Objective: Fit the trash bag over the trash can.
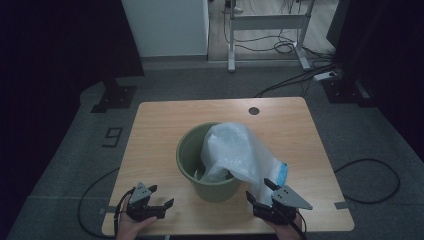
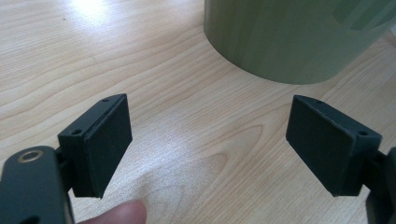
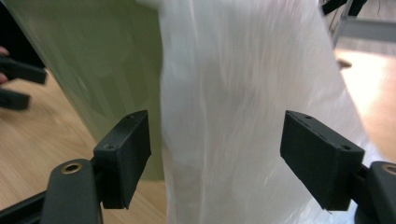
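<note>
Rectangular light wooden table with a small dark round grommet near its far edge. At the middle, a round olive-green plastic bucket, upright, mouth up. Draped over the bucket's right rim, a translucent white plastic bag: upper part bulging above the rim and partly inside, lower part hanging down the outer wall to the tabletop on the right, with a blue printed patch at its lower edge; long axis running from the bucket's mouth down and toward the near right corner. Near the front right edge, right gripper, jaws spread wide, nothing pinched, facing the hanging bag just in front in the right gripper view. Near the front left edge, left gripper, jaws likewise wide and empty above bare wood, pointing toward the bucket's base, apart from it.
</note>
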